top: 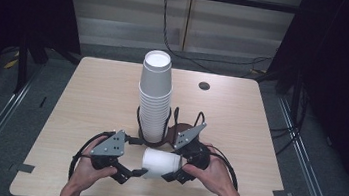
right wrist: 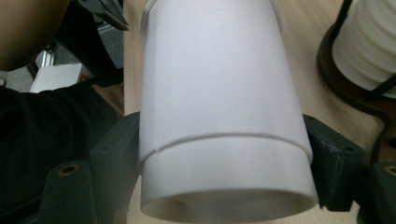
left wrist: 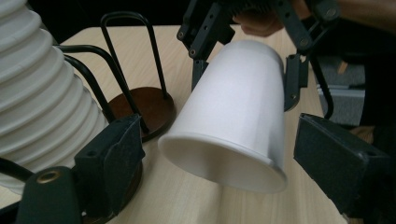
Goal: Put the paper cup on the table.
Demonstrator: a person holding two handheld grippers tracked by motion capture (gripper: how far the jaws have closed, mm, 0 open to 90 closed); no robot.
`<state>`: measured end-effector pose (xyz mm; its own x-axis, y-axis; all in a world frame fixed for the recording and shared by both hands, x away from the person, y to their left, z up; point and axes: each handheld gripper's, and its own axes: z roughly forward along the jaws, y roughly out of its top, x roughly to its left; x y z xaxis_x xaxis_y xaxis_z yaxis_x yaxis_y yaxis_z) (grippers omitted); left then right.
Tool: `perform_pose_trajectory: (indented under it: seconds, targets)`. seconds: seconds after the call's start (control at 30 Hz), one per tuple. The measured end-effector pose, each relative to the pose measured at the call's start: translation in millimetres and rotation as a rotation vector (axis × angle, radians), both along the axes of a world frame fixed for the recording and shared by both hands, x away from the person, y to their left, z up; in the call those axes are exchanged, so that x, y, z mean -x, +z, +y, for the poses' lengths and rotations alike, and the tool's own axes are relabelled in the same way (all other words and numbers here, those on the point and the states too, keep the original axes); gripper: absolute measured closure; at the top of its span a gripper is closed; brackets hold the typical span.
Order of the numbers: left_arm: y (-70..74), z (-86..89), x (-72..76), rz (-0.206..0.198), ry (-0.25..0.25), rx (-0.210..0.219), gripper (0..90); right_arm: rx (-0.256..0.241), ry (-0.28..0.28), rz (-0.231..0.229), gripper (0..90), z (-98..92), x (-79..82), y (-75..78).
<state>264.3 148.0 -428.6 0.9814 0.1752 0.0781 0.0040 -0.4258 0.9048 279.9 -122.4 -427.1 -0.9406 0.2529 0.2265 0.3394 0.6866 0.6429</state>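
plain white paper cup (right wrist: pixel 219 116) lying sideways, looks like two nested. my right gripper (top: pixel 173 171) pinches it tight; left gripper (top: pixel 135 172) gapes wide around its rim.

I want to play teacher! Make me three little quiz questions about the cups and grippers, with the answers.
1. True or false: the right gripper is shut on the white cup.
2. Which is wide open? A) the left gripper B) the right gripper
3. Fill in: the tall stack of cups stands in a black wire ____.

Key: 1 true; 2 A; 3 holder.
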Motion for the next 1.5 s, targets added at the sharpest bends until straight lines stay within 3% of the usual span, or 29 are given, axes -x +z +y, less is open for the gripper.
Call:
perform_pose_trajectory:
  seconds: [0.17,0.23,0.4,0.47,0.63,0.73,0.87,1.07,1.23,1.4,1.5]
  targets:
    - [-6.6,4.0,0.1,0.026,0.047,0.029,15.7,-0.048,-0.031,-0.008,22.6,-4.1,-0.3,-0.1]
    - [-8.4,7.9,0.9,0.046,0.054,0.071,15.6,-0.079,-0.043,-0.008,22.6,-6.0,-0.9,-0.2]
    - [-13.3,16.1,4.5,0.045,0.099,0.093,15.9,-0.117,-0.062,-0.028,22.5,-8.6,-1.2,-1.0]
    - [-16.6,20.1,5.2,0.064,0.116,0.121,16.0,-0.146,-0.076,-0.030,22.5,-10.5,-0.6,-1.2]
    - [-23.0,25.2,7.4,0.077,0.129,0.142,15.9,-0.213,-0.109,-0.039,22.5,-14.9,1.4,-2.8]
    - [-28.7,29.0,4.3,0.112,0.140,0.177,15.9,-0.236,-0.131,-0.057,22.5,-16.3,2.4,-6.4]
    - [-28.7,29.8,6.2,0.102,0.161,0.196,15.9,-0.284,-0.150,-0.065,22.6,-19.2,4.7,-13.2]
    - [-27.7,27.1,7.5,0.116,0.123,0.240,15.8,-0.339,-0.146,-0.084,22.6,-19.1,8.4,-22.4]
    - [-24.2,22.8,7.2,0.104,0.123,0.232,15.7,-0.400,-0.135,-0.090,22.5,-17.0,12.5,-34.4]
    - [-29.2,15.8,7.9,0.115,0.104,0.221,15.5,-0.476,-0.138,-0.099,22.5,-21.7,15.6,-39.3]
    - [-33.1,11.7,7.3,0.119,0.101,0.224,15.5,-0.492,-0.130,-0.110,22.5,-21.0,17.5,-41.0]
